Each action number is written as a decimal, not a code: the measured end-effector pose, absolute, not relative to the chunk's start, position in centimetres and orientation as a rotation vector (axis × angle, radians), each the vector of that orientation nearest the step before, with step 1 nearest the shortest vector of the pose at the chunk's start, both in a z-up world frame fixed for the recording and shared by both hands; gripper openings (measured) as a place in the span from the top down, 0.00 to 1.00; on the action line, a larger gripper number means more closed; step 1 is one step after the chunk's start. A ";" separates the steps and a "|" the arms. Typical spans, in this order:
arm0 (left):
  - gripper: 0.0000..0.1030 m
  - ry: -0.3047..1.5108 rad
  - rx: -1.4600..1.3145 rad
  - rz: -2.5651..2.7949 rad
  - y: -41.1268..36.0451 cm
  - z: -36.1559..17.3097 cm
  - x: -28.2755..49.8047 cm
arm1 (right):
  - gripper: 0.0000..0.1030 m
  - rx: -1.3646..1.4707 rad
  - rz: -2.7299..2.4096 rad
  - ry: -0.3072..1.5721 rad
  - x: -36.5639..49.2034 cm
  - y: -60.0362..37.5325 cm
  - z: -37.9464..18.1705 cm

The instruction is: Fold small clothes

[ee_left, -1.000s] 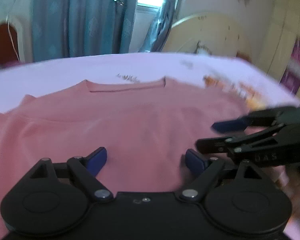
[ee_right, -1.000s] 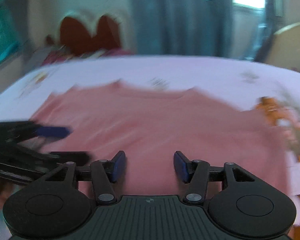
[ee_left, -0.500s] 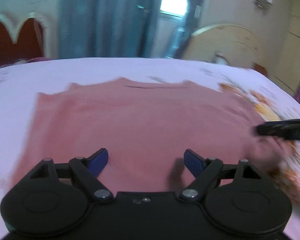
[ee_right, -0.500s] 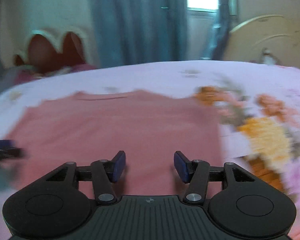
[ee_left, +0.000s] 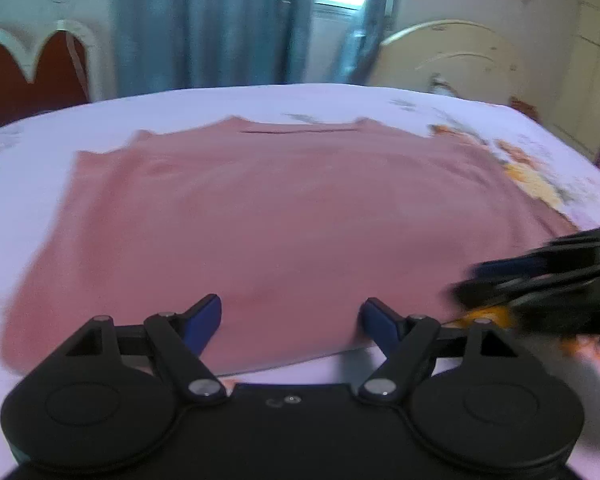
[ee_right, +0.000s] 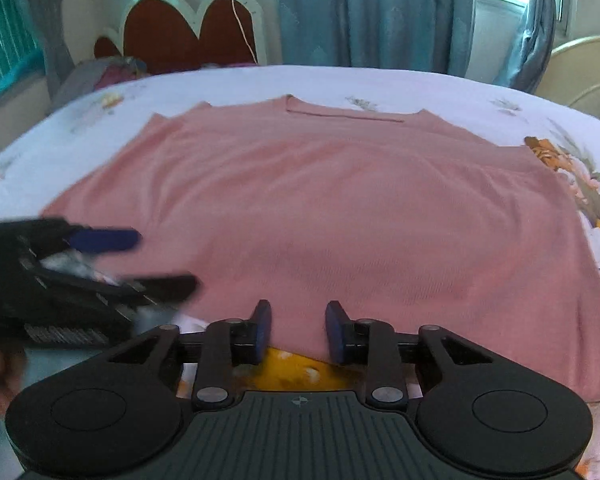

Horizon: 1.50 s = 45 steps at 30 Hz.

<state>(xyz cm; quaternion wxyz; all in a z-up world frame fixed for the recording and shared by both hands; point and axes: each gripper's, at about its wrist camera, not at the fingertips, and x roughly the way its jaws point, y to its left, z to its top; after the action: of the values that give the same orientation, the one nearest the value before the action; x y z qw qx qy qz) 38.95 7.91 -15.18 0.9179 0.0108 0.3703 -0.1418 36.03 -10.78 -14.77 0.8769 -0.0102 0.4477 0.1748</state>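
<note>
A pink T-shirt (ee_left: pixel 284 216) lies flat on the bed, collar at the far side, hem nearest me; it also shows in the right wrist view (ee_right: pixel 340 208). My left gripper (ee_left: pixel 291 316) is open and empty just above the near hem. My right gripper (ee_right: pixel 298 326) is open with a narrower gap, empty, at the near hem. The right gripper appears blurred at the right edge of the left wrist view (ee_left: pixel 540 280). The left gripper appears blurred at the left of the right wrist view (ee_right: pixel 80 272).
The bed has a pale lilac sheet (ee_left: pixel 220 108) with orange flower prints (ee_right: pixel 572 168). A red and white headboard (ee_right: pixel 188 28) and blue curtains (ee_right: pixel 372 12) stand behind. A cream footboard (ee_left: pixel 452 60) stands at the far right.
Both grippers have swung back toward the middle of the near hem, each coming into the other's view again. Both stay open and empty. The shirt has not moved.
</note>
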 end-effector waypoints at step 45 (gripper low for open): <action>0.22 0.723 -0.047 -0.098 16.1 -13.7 37.1 | 0.72 0.066 0.013 0.884 33.3 -26.4 -13.3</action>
<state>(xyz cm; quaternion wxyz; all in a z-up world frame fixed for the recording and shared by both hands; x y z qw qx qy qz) 37.07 16.06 -13.74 0.9340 -0.0228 0.3534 -0.0477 33.29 -26.38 -13.34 0.9033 0.0317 0.4277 0.0064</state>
